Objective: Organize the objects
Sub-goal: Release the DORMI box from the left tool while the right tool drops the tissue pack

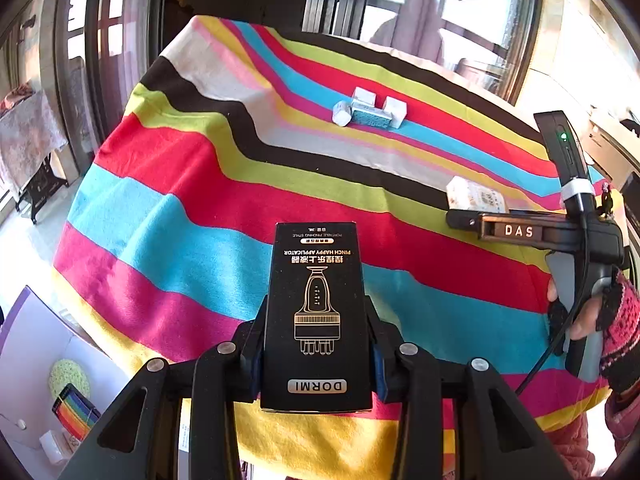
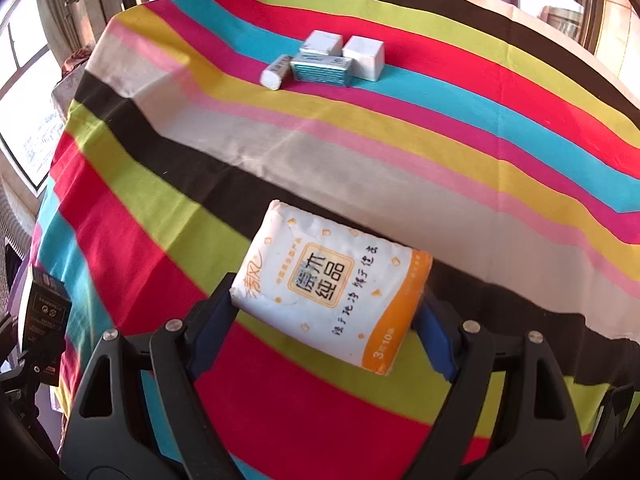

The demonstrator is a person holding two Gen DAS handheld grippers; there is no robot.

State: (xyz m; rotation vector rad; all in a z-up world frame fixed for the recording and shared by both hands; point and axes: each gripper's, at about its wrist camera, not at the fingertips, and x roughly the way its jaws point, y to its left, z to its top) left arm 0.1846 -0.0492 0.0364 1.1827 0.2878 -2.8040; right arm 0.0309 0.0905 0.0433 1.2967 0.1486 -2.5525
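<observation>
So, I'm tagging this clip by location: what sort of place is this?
Probably a room in a home: a table under a striped cloth, tall windows behind it, and household packs such as a tissue pack being tidied.

The black box carries, upside down in the left wrist view, "DORMI" on a silver plate, "PINCH HAPPY APPLICATOR" and smaller "PORTABLE PINCHING STYLE", with Chinese lines. The right gripper bears a plate reading "DAS". The tissue pack shows Chinese characters and "3" and "10" on its orange corner.
</observation>
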